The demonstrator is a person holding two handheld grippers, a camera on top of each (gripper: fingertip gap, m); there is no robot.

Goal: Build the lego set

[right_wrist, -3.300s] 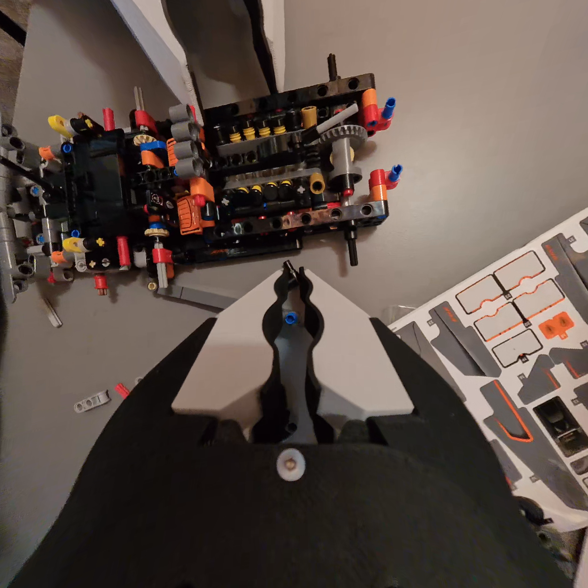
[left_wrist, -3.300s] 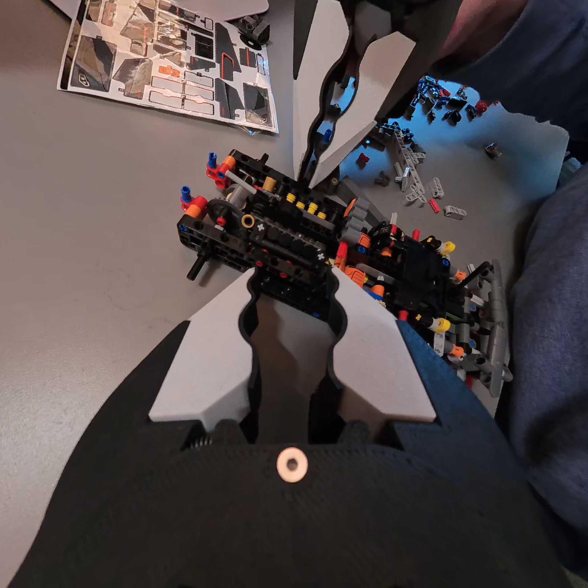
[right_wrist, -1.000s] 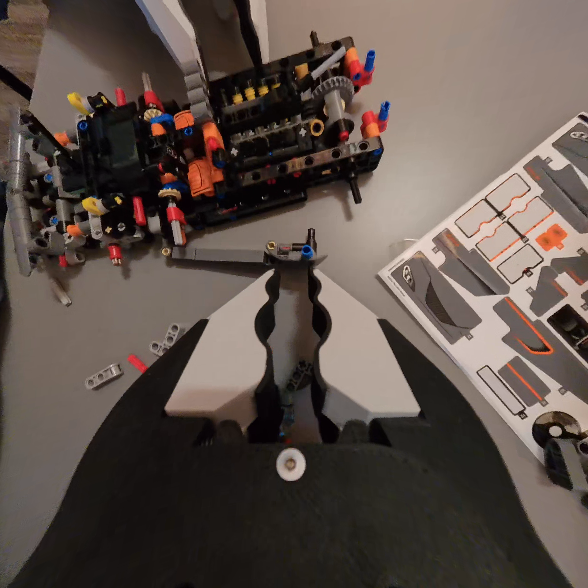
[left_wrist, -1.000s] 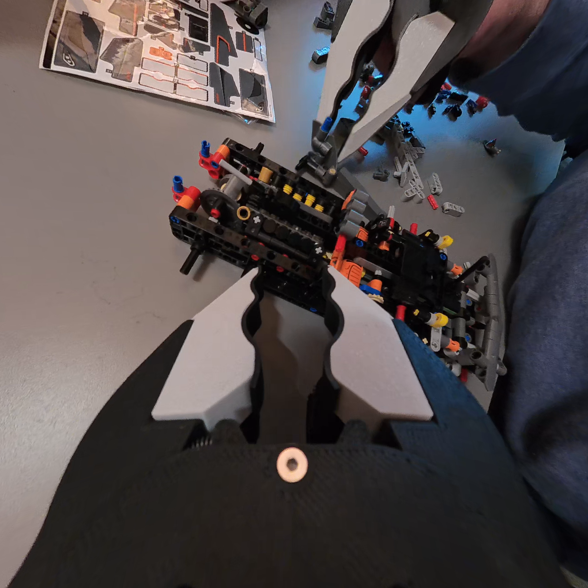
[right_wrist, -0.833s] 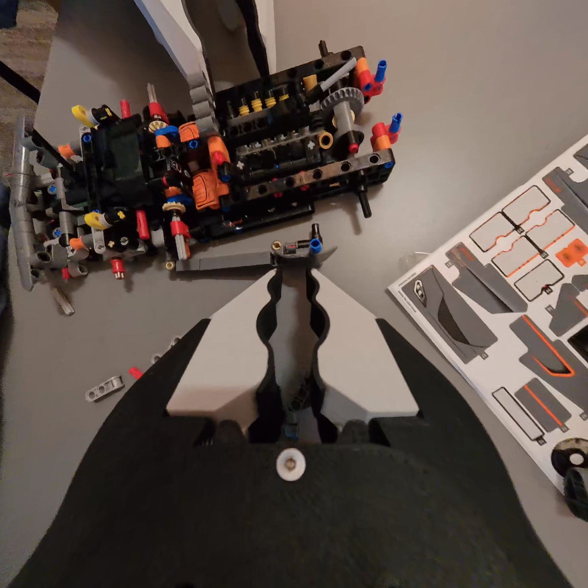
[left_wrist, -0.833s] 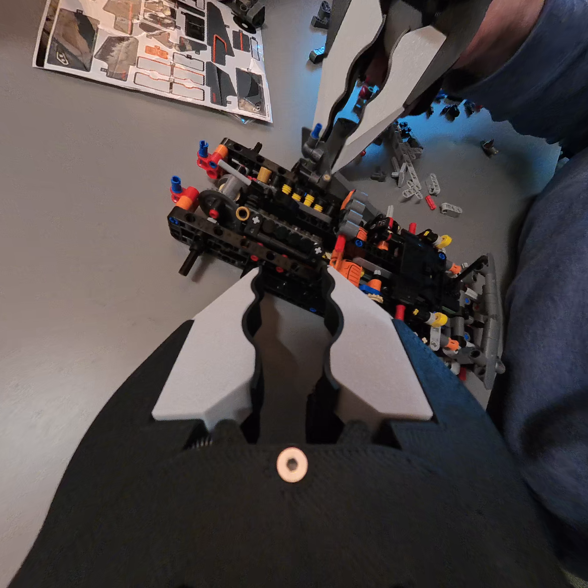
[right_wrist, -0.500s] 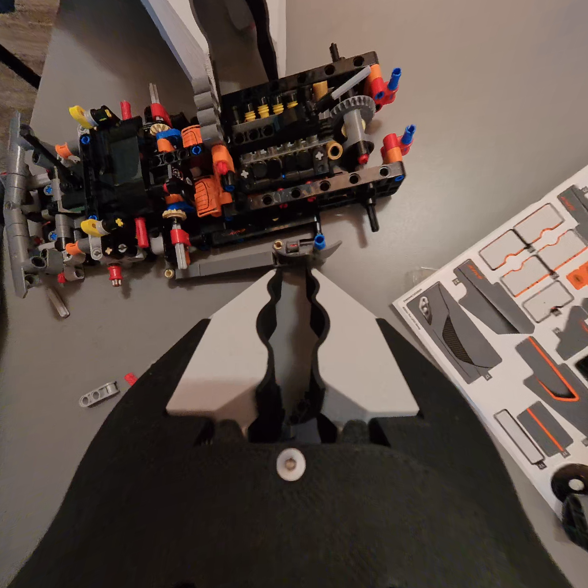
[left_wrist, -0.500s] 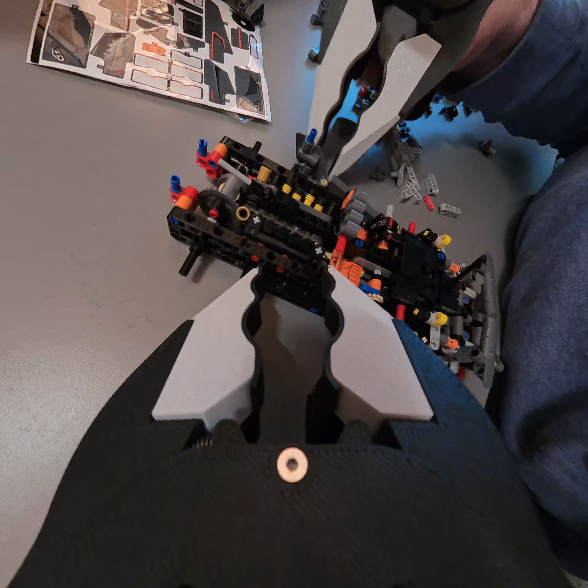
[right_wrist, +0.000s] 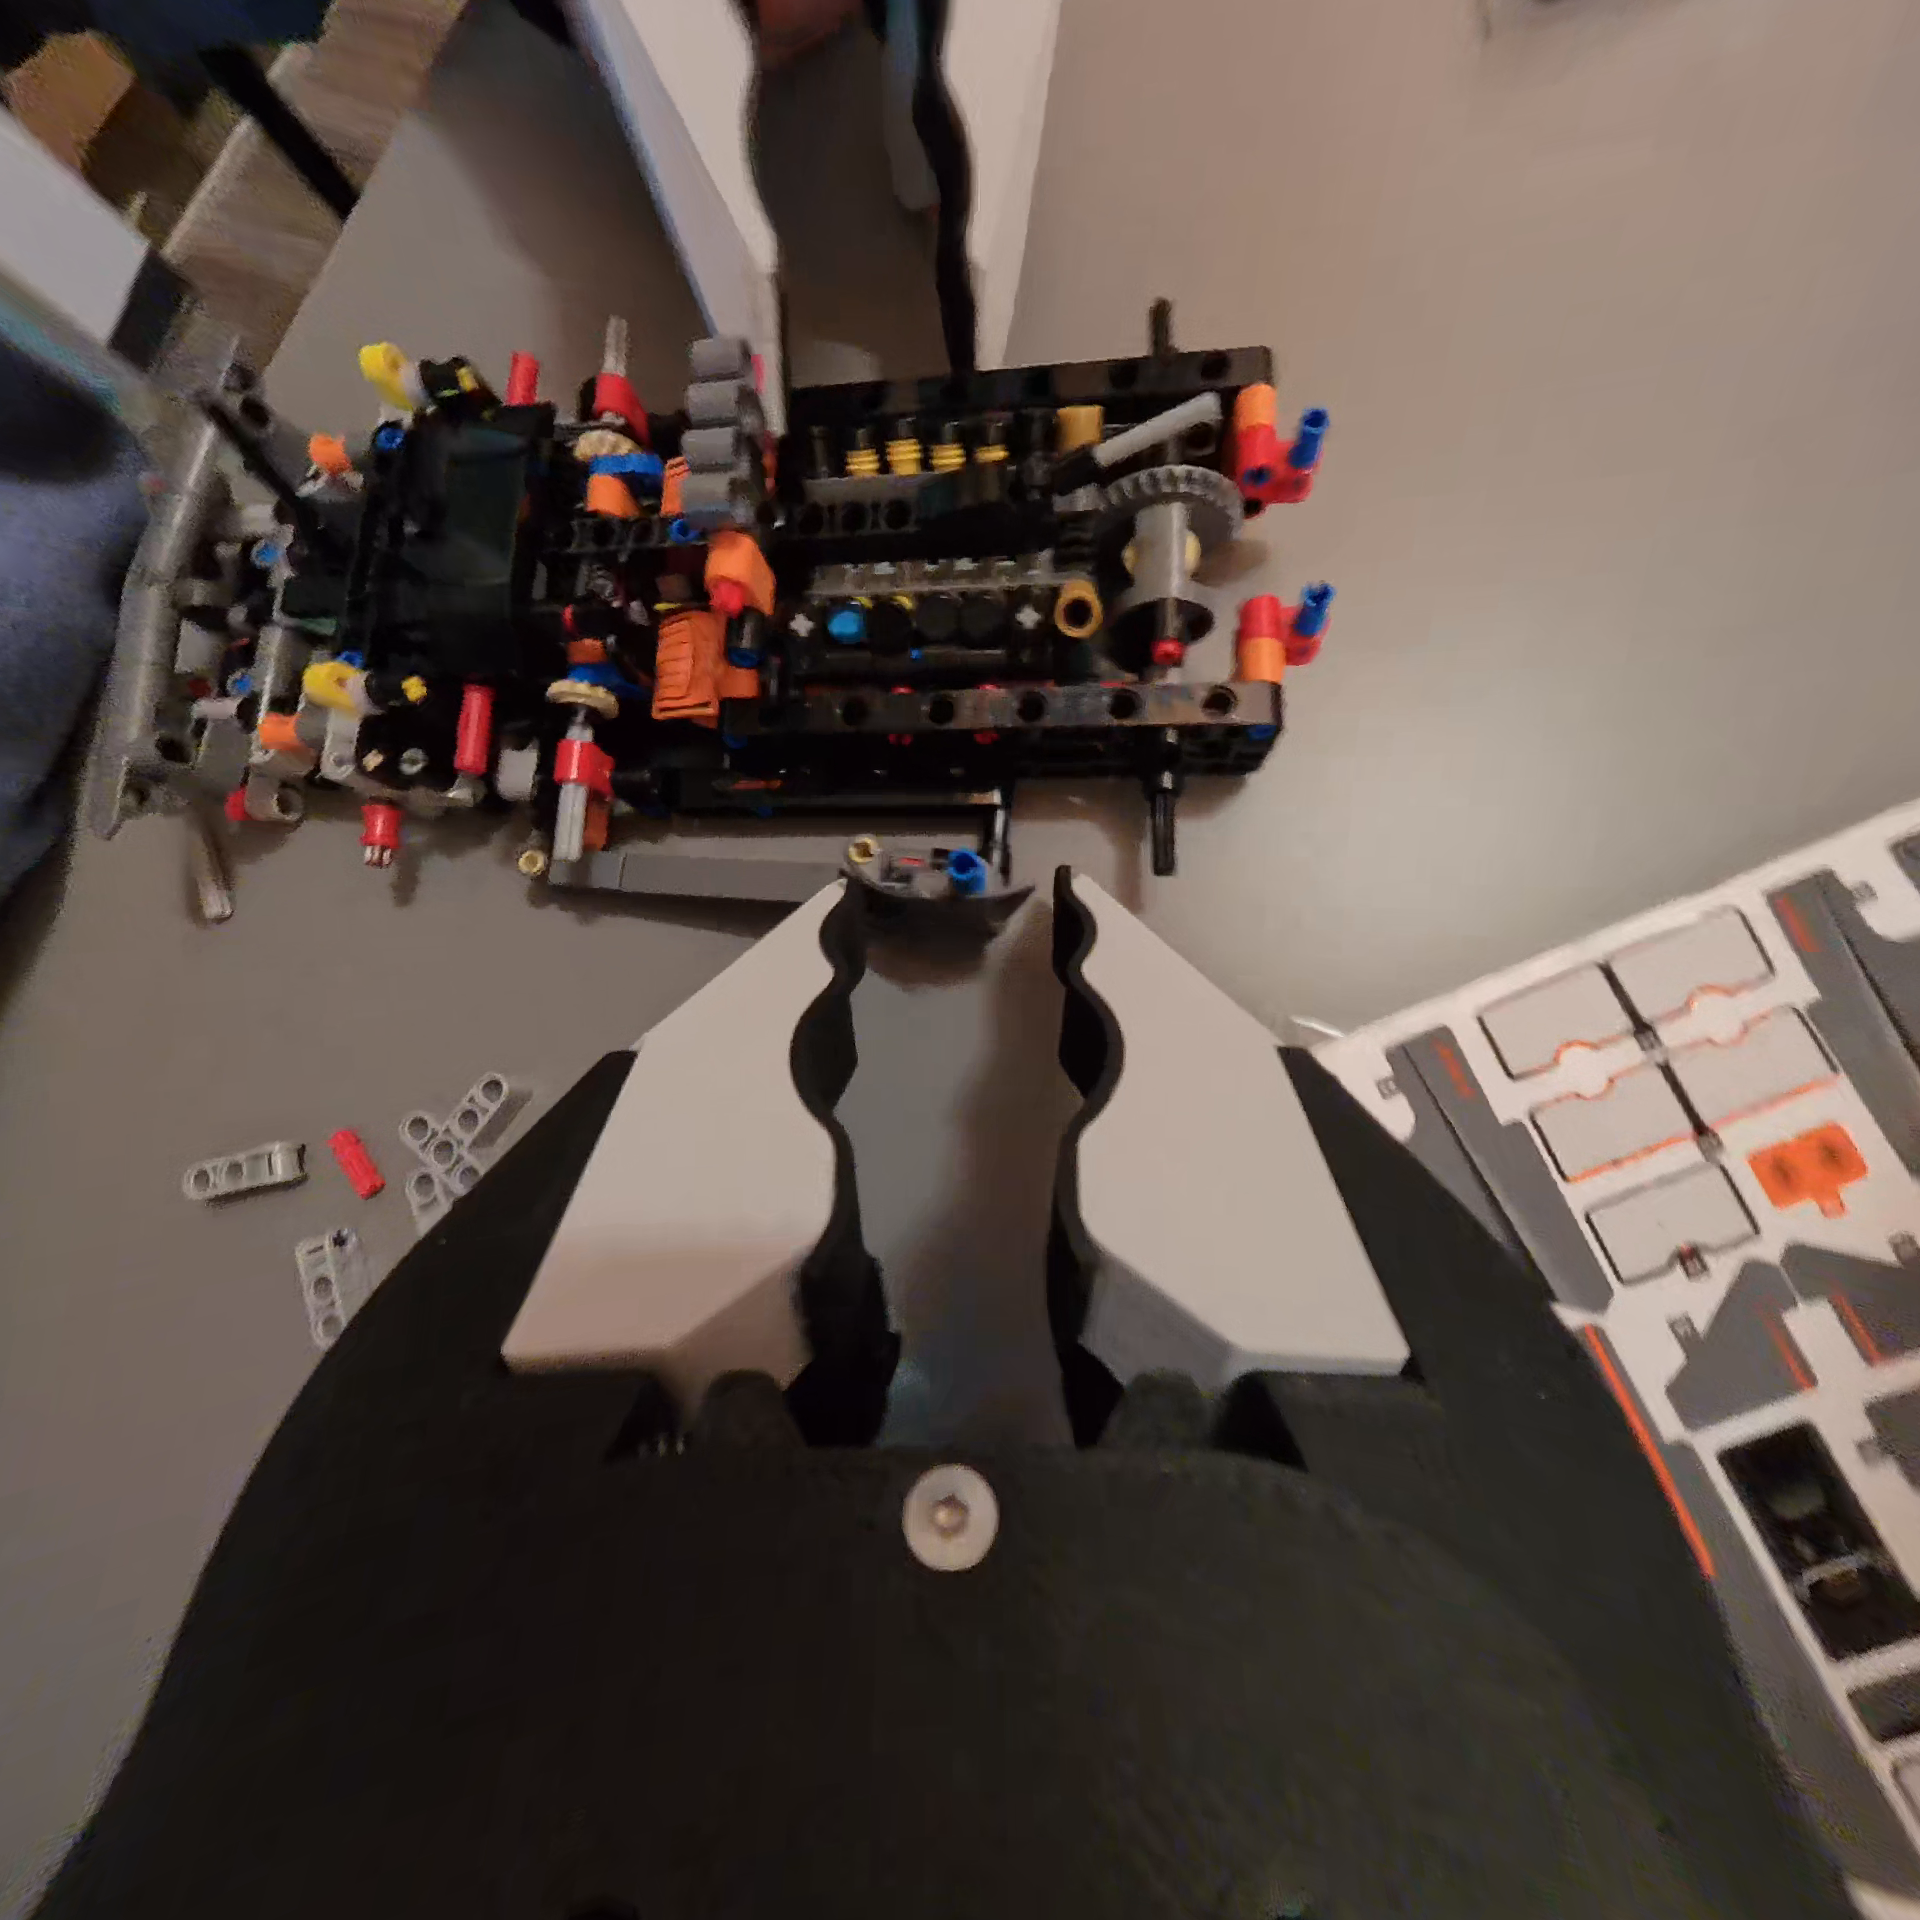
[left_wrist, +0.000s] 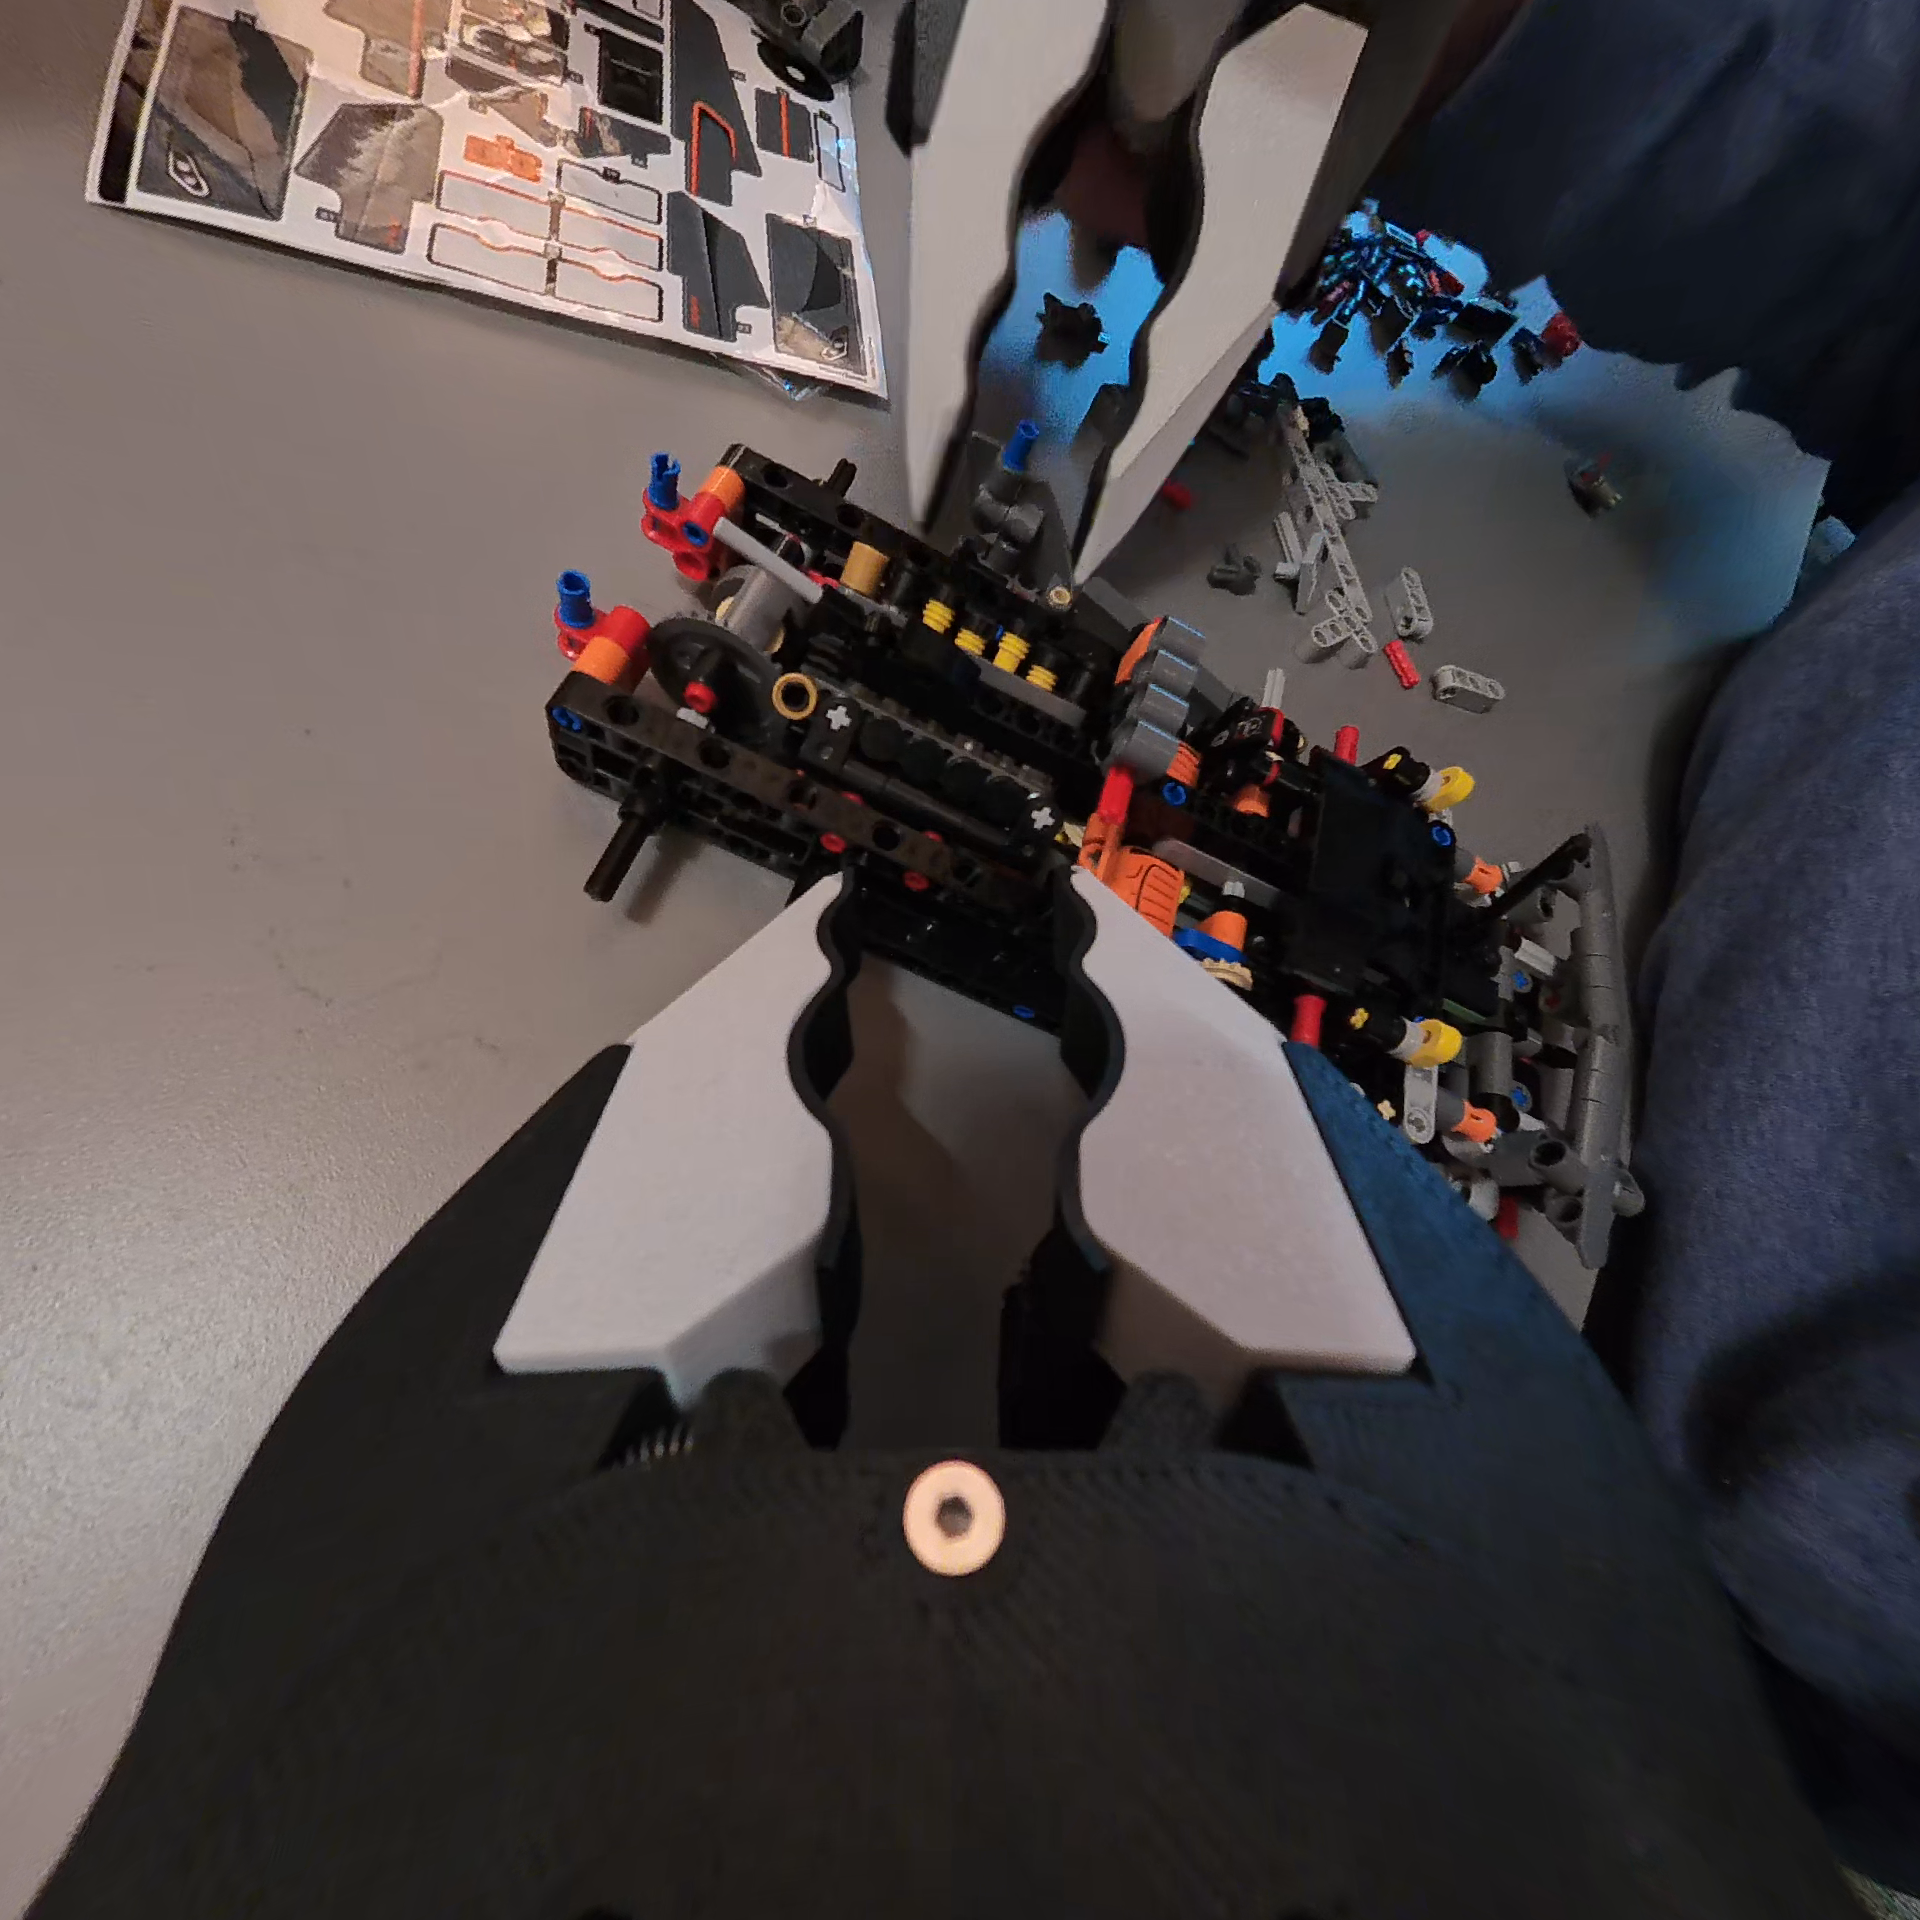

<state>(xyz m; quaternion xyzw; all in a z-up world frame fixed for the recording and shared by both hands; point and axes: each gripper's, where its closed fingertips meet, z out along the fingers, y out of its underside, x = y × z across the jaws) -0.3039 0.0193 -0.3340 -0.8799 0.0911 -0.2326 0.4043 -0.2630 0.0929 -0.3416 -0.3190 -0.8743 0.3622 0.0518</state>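
The black, grey and orange partly built lego chassis (right_wrist: 790, 613) is seen lying flat on the grey tabletop (right_wrist: 1558, 416), between the two grippers. Bare tabletop is noted beyond the chassis's gear end (left_wrist: 260, 831); the printed sticker sheet (right_wrist: 1683, 1164) lies well apart from that end, and its corner reaches close to the right gripper. A blue-sleeved arm (left_wrist: 1808, 935) is seen beside the chassis's grey bumper end. Loose small grey and red lego pieces (right_wrist: 343, 1164) are scattered near the right gripper.

The left gripper (left_wrist: 956, 904) is held with its fingers (left_wrist: 727, 1122) spread wide, their tips at the chassis's long black side beam; whether the beam is clamped cannot be told.

The right gripper (right_wrist: 951, 883) is seen with fingers (right_wrist: 1195, 1143) parted and nothing between them. A small dark grey lego subassembly with a blue pin (right_wrist: 925, 868) sits just off the tips, against the chassis's near side, with a gap to either finger.
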